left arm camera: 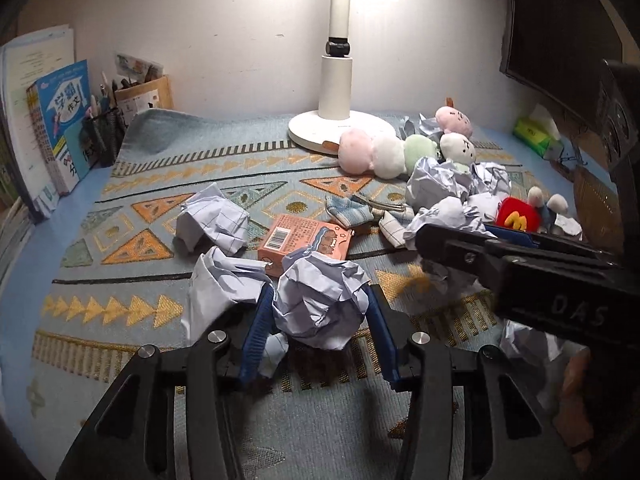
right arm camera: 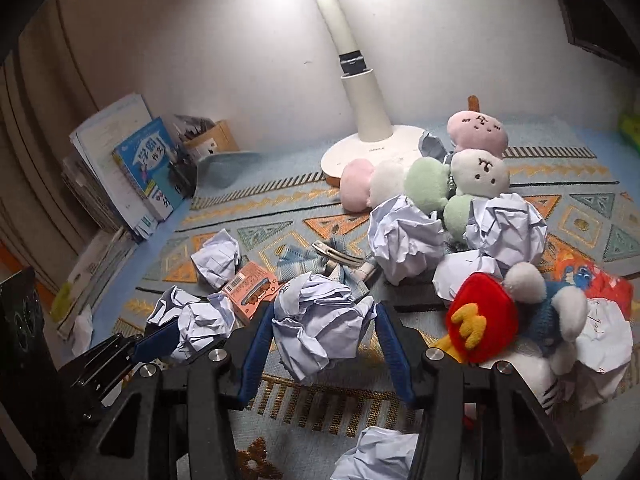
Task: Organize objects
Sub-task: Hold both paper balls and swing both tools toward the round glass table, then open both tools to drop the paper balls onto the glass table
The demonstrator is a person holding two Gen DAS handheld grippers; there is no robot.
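Note:
Several crumpled paper balls litter a patterned blue mat [left arm camera: 132, 276]. In the left wrist view my left gripper [left arm camera: 320, 300] is shut on a paper ball [left arm camera: 320, 304], its blue fingers [left arm camera: 256, 332] pressing both sides. In the right wrist view my right gripper [right arm camera: 324, 320] is shut on another paper ball [right arm camera: 320, 324]. The left gripper [right arm camera: 160, 340] shows there at the lower left, holding its ball [right arm camera: 200, 324]. An orange box [left arm camera: 304, 240] lies behind the left ball. Plush toys [right arm camera: 420, 176] and a red plush [right arm camera: 480, 320] lie to the right.
A white lamp base [left arm camera: 320, 132] stands at the back centre. Books [left arm camera: 60, 120] and a pen holder [left arm camera: 104, 132] line the left wall. A checked cloth and hair clip [right arm camera: 336, 256] lie mid-mat. A green tissue pack [left arm camera: 536, 136] and dark monitor [left arm camera: 560, 32] are at right.

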